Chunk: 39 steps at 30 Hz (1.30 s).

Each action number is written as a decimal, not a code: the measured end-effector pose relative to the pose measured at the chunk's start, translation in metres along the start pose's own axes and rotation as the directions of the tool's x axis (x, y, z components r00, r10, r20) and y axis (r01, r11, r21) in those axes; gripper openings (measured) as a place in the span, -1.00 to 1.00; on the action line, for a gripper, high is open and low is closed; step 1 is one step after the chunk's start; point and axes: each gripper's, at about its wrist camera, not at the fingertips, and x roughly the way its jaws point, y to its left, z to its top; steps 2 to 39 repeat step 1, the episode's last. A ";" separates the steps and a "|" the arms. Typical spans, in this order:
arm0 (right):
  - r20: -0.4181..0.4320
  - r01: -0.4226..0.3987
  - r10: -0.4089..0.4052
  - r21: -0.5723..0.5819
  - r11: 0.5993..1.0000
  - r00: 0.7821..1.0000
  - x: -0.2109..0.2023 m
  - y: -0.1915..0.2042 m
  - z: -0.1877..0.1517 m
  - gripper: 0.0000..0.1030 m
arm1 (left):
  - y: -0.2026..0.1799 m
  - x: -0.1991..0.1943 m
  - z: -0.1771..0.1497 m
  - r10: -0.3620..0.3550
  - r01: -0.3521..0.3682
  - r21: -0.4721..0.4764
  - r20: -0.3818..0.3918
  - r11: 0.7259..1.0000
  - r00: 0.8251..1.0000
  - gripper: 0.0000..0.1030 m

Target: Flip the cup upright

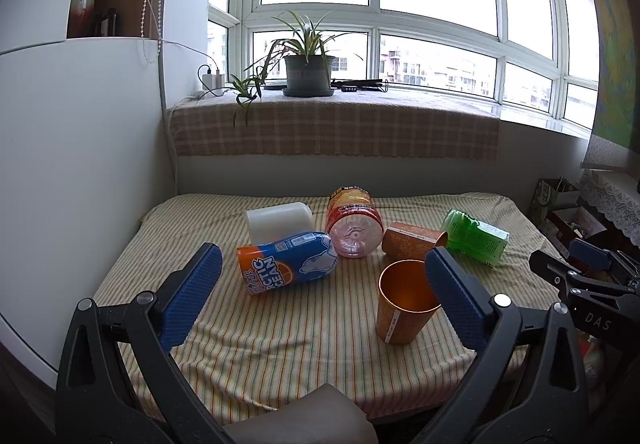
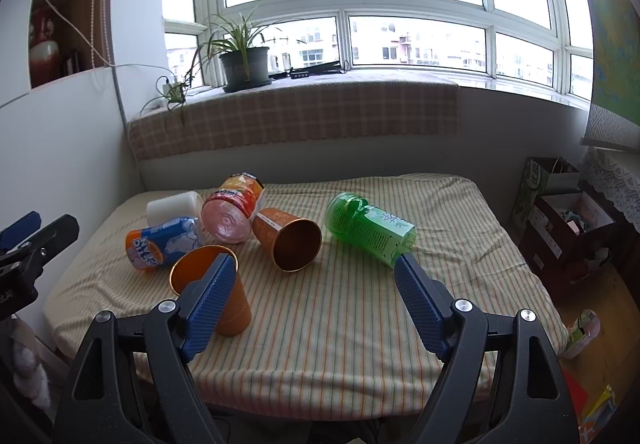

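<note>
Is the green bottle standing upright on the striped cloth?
No, the green bottle lies on its side on the striped cloth, right of the tipped orange cup.

Two handheld grippers hover low in the frame, both with jaws spread wide and nothing between the blue ribbed pads. The left gripper [image 1: 324, 264] fills the lower part of its own view; the right gripper [image 2: 314, 264] does likewise, and its black frame also juts in at the left view's right edge.
</note>
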 end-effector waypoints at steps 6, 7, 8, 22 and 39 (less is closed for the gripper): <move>-0.001 0.000 0.000 0.000 1.000 1.000 0.000 0.000 0.000 0.58 | 0.000 0.000 0.000 -0.001 0.001 0.000 0.000 1.000 1.000 1.00; -0.001 0.000 0.000 0.000 1.000 1.000 0.000 0.000 0.000 0.58 | 0.000 0.000 0.000 -0.001 0.001 0.000 0.000 1.000 1.000 1.00; -0.001 0.000 0.000 0.000 1.000 1.000 0.000 0.000 0.000 0.58 | 0.000 0.000 0.000 -0.001 0.001 0.000 0.000 1.000 1.000 1.00; -0.001 0.000 0.000 0.000 1.000 1.000 0.000 0.000 0.000 0.58 | 0.000 0.000 0.000 -0.001 0.001 0.000 0.000 1.000 1.000 1.00; -0.001 0.000 0.000 0.000 1.000 1.000 0.000 0.000 0.000 0.58 | 0.000 0.000 0.000 -0.001 0.001 0.000 0.000 1.000 1.000 1.00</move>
